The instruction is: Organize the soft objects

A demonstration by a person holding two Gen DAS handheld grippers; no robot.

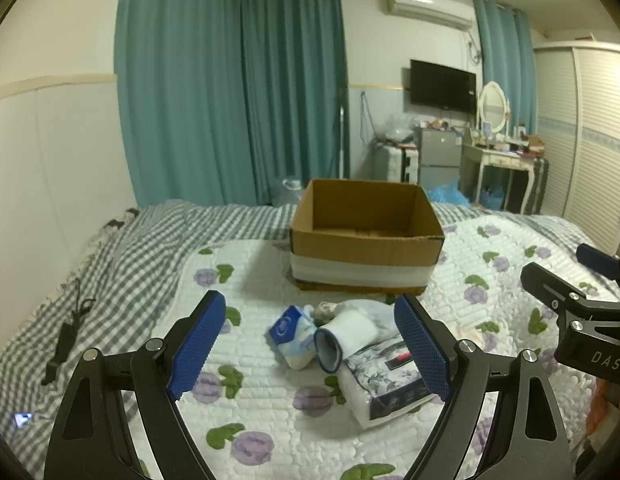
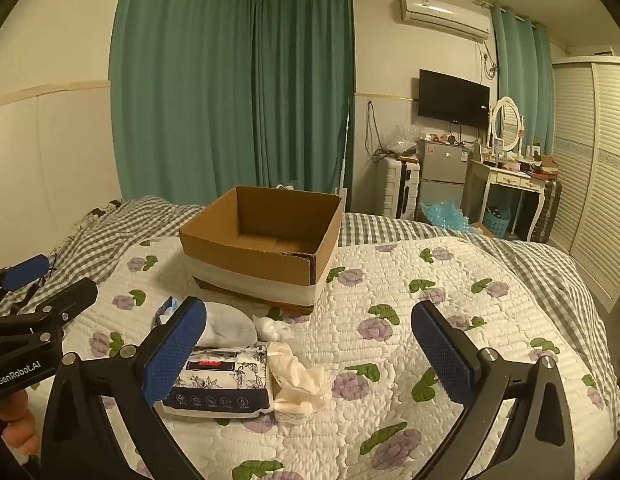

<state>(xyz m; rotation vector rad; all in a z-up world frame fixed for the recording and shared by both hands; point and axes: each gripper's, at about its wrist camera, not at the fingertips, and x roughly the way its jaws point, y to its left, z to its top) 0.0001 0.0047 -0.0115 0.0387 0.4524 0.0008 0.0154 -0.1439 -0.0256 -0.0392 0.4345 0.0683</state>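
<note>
An open cardboard box (image 1: 366, 236) (image 2: 265, 240) stands empty on the quilted bed. In front of it lies a pile of soft things: a blue-and-white tissue pack (image 1: 291, 336), a rolled white sock with a blue cuff (image 1: 346, 338), a flowered tissue pack (image 1: 386, 380) (image 2: 217, 380), a white sock (image 2: 225, 326), a crumpled white tissue (image 2: 271, 328) and cream gloves (image 2: 297, 384). My left gripper (image 1: 310, 352) is open and empty, hovering over the pile. My right gripper (image 2: 305, 356) is open and empty, just right of the pile; its left finger covers part of the flowered pack.
The flowered quilt (image 2: 430, 320) lies over a grey checked sheet (image 1: 109, 264). A black cable and charger (image 1: 65, 336) lie at the left of the bed. Beyond the bed are teal curtains (image 1: 229, 88), a small fridge (image 2: 442, 172) and a dressing table (image 2: 510, 184).
</note>
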